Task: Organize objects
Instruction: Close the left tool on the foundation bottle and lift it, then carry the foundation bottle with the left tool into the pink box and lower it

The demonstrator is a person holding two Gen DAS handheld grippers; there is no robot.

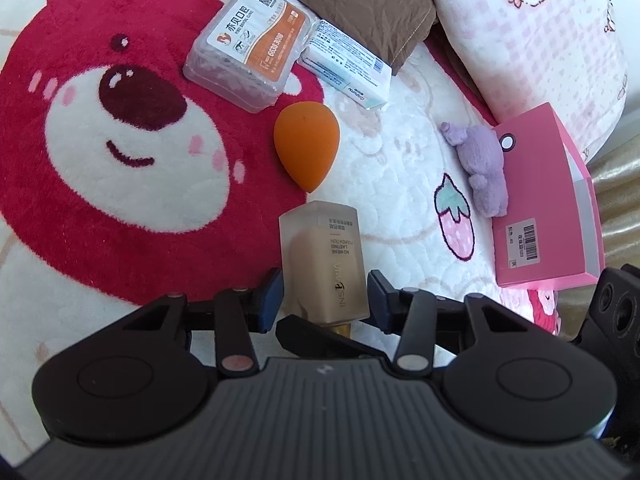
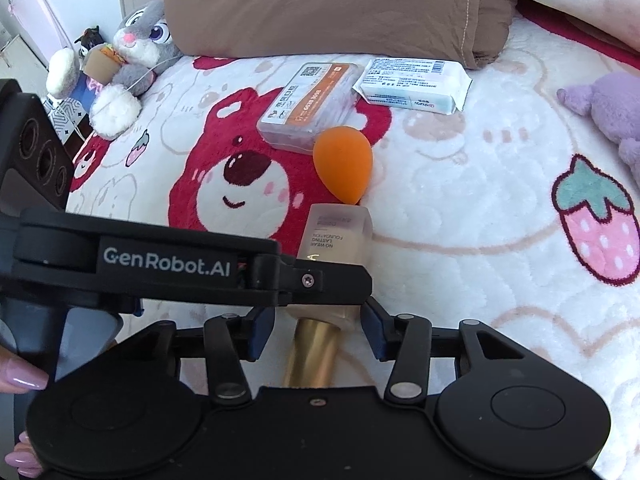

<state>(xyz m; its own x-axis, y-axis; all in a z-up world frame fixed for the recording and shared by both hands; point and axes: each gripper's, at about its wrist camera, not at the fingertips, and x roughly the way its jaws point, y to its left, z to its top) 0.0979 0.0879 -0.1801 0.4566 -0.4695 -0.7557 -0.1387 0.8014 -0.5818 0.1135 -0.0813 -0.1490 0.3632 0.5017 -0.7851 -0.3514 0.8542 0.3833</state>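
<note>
A frosted foundation bottle (image 1: 322,264) with a gold cap (image 2: 314,354) lies on the bear blanket (image 1: 120,184), base toward an orange makeup sponge (image 1: 307,147). My left gripper (image 1: 325,298) has its blue pads on either side of the bottle body, the left pad touching, the right pad a small gap away. My right gripper (image 2: 318,330) straddles the gold cap with gaps on both sides, open. The left gripper's body (image 2: 192,266) crosses above the bottle in the right wrist view. The bottle (image 2: 338,236) and sponge (image 2: 343,164) show there too.
A clear plastic box (image 1: 250,46) and a white wipes pack (image 1: 348,62) lie beyond the sponge. A purple plush (image 1: 480,164) leans on a pink box (image 1: 544,200) at right. A brown pillow (image 2: 320,4) and a rabbit plush (image 2: 132,52) lie at the back.
</note>
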